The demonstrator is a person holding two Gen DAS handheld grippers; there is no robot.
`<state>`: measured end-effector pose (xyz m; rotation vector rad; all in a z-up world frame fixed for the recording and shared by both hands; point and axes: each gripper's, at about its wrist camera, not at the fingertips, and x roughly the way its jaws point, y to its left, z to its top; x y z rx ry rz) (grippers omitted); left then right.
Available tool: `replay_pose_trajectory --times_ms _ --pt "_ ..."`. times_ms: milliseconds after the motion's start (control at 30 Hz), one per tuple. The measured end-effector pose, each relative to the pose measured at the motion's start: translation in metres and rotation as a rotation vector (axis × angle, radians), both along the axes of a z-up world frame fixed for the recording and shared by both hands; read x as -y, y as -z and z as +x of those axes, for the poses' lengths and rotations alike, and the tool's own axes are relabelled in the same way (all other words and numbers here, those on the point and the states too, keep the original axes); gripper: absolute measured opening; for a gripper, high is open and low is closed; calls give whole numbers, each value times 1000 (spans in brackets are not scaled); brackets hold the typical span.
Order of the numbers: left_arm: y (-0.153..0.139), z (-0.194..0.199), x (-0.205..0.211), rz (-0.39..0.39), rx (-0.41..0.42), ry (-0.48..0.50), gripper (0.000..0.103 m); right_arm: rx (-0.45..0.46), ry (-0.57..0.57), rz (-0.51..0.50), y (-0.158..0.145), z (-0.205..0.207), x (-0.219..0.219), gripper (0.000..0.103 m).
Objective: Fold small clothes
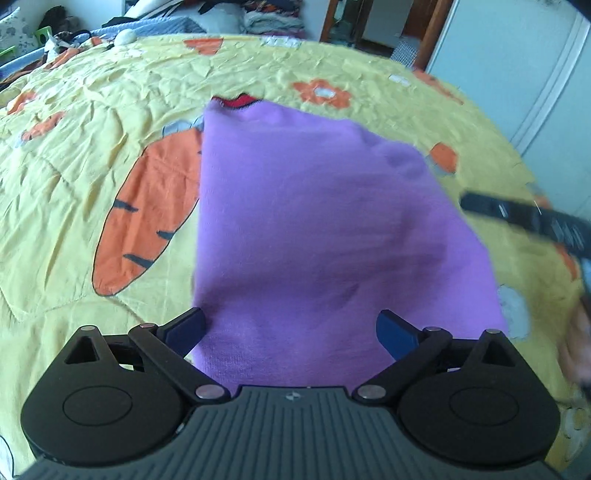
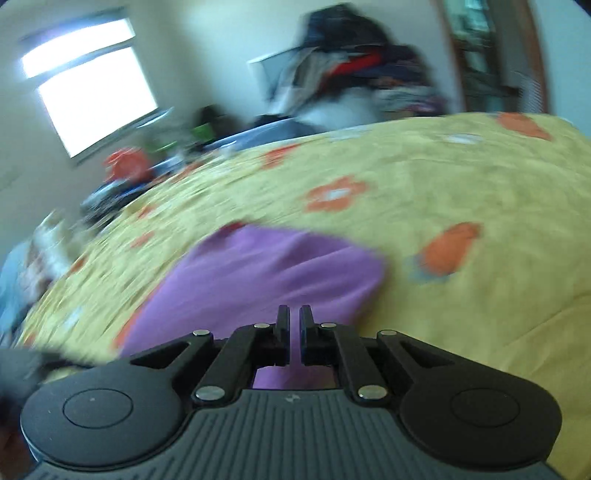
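Note:
A purple garment [image 1: 317,229] lies folded flat on the yellow bedspread [image 1: 92,110], with a bit of red cloth [image 1: 240,101] showing at its far end. My left gripper [image 1: 291,328] is open and empty, its blue-tipped fingers [image 1: 188,326] spread over the garment's near edge. My right gripper [image 2: 292,325] is shut with only a thin gap and nothing between the fingers; it hovers over the near part of the same garment [image 2: 266,269]. The right wrist view is blurred by motion. The right gripper also shows as a dark bar at the right of the left wrist view [image 1: 524,218].
The bedspread has orange carrot [image 1: 147,214] and flower [image 1: 321,92] prints. A pile of clothes [image 2: 354,70] sits beyond the bed's far edge. A window [image 2: 92,85] is at left, a white wardrobe [image 1: 517,66] and a doorway [image 1: 369,22] behind.

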<state>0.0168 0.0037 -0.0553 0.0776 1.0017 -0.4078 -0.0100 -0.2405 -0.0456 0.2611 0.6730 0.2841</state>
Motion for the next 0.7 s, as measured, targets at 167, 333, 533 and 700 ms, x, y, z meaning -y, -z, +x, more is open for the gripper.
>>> replay_pose_trajectory --times_ms 167,333,533,700 --pt "10 0 2 23 -7 -20 99 -33 45 -128 33 -4 -11 3" --pt "20 1 0 19 -16 -39 102 -40 85 -80 18 -14 -7 5" --pt "20 -1 -3 9 -8 -36 103 -6 39 -85 2 -62 -33 21" --pt "20 -4 -2 7 -3 -33 103 -34 79 -288 34 -68 -36 25"
